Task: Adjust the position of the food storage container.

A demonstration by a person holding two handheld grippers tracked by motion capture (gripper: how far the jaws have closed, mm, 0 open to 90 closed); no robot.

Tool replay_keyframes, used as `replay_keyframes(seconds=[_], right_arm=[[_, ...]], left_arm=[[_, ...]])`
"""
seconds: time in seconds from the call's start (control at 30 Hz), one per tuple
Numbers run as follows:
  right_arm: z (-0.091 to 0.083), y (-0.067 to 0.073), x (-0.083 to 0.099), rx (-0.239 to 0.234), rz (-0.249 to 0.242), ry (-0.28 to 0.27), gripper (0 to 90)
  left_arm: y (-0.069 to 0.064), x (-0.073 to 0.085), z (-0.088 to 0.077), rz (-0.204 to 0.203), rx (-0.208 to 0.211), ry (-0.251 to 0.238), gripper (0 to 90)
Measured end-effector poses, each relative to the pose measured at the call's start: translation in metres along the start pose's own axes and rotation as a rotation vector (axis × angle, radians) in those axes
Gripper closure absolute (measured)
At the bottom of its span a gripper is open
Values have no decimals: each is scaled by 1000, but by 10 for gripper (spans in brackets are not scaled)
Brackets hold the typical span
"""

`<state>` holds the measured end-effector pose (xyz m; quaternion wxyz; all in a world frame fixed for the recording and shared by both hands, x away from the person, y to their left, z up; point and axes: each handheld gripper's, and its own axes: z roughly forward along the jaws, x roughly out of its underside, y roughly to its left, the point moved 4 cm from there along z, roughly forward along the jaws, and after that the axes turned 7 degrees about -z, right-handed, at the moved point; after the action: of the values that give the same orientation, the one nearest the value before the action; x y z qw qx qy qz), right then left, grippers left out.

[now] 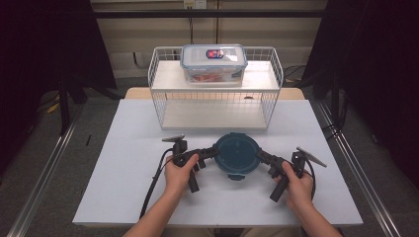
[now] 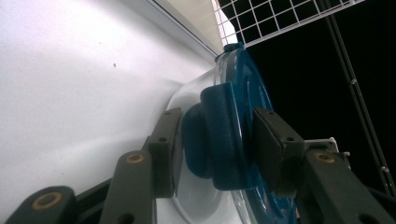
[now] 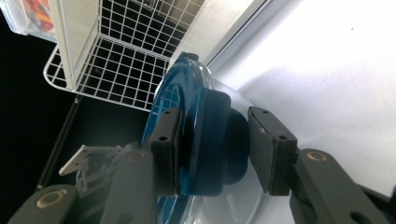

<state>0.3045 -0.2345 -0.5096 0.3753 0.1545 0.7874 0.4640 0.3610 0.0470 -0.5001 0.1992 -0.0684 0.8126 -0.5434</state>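
Blue-lidded round container (image 1: 236, 154) on tabletop (image 1: 128, 148); left hand-held gripper (image 1: 213, 151) and right hand-held gripper (image 1: 261, 155) each straddle a side latch, jaws apart, probably to work latches.

no readable text, red-blue label (image 1: 215, 53) on lidded box (image 1: 213, 64) (lettering too small)

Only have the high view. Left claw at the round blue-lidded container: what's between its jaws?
Observer: The left claw straddles a blue latch flap on the rim of the lid, one pad on each side.
Operator: Right one?
Observer: Same. The right claw straddles the opposite latch flap. I can't tell whether either claw is squeezing.
Operator: What's under the lid?
Observer: A clear bowl, resting on the white table.
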Motion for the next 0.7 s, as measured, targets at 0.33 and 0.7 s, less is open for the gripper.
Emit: replay_keyframes(seconds=[0.33,0.7], right_arm=[[6,16,-4,-79,-36,-39,584],[5,28,-9,-103,-50,-59,585]], left_arm=[[-16,-9,-16,65,38,-81,573],[-28,-11,-22,74,55,-109,573]])
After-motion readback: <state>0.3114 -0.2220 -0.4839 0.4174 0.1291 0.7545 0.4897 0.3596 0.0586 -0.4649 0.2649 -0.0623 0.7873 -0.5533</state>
